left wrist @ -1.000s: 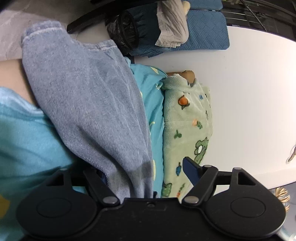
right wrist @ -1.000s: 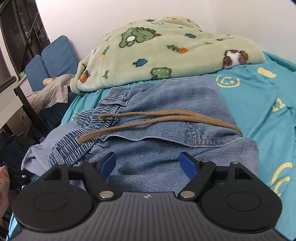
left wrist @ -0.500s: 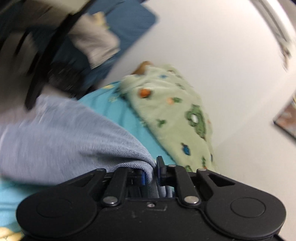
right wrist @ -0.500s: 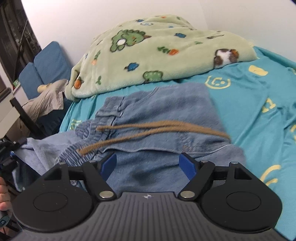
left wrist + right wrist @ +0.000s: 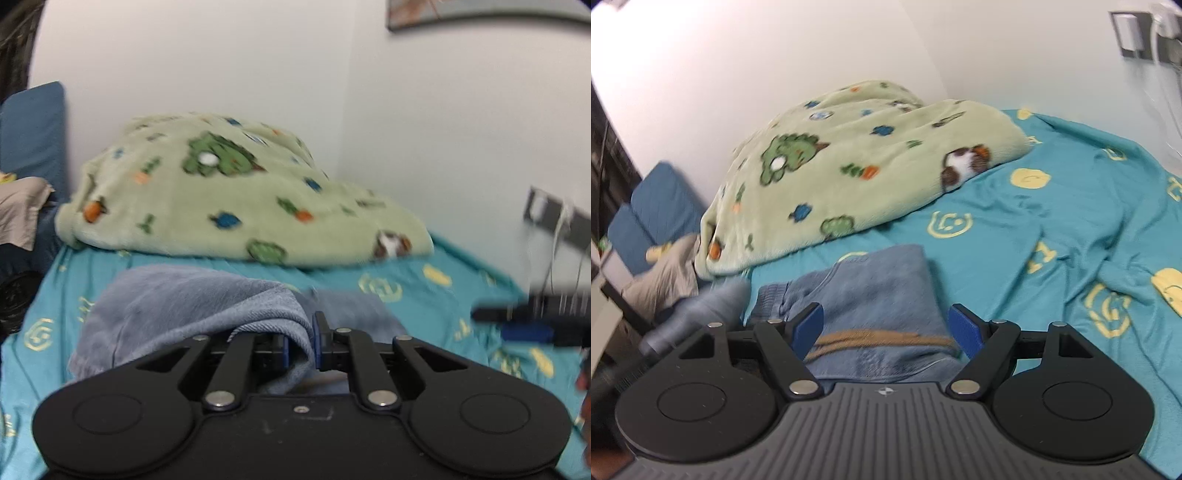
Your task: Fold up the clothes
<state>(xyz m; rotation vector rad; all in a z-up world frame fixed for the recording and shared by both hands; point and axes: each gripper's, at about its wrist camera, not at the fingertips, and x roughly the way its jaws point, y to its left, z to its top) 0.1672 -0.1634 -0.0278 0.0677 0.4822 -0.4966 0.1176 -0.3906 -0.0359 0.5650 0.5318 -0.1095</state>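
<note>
Blue denim jeans (image 5: 882, 280) lie on the teal bed sheet, their brown drawstring (image 5: 882, 338) crossing the waistband. My right gripper (image 5: 886, 328) hovers just above that waistband, open, with the cloth below its blue pads and not pinched. In the left wrist view a fold of the jeans (image 5: 177, 306) bunches up into my left gripper (image 5: 300, 347). Its pads clamp the denim edge between them, and the jaws are opening slightly. A blurred part of the jeans (image 5: 701, 310) is lifted at the left of the right wrist view.
A green fleece blanket (image 5: 229, 192) with cartoon prints is heaped at the back of the bed against the white wall. The teal sheet (image 5: 1052, 221) spreads rumpled to the right. Blue cushions (image 5: 661, 199) and a grey cloth (image 5: 661, 280) sit off the bed's left side.
My left gripper shut on the denim, rolled upright and carried the cloth up and across the bed. The right gripper rose and tilted a little, staying open over the waistband.
</note>
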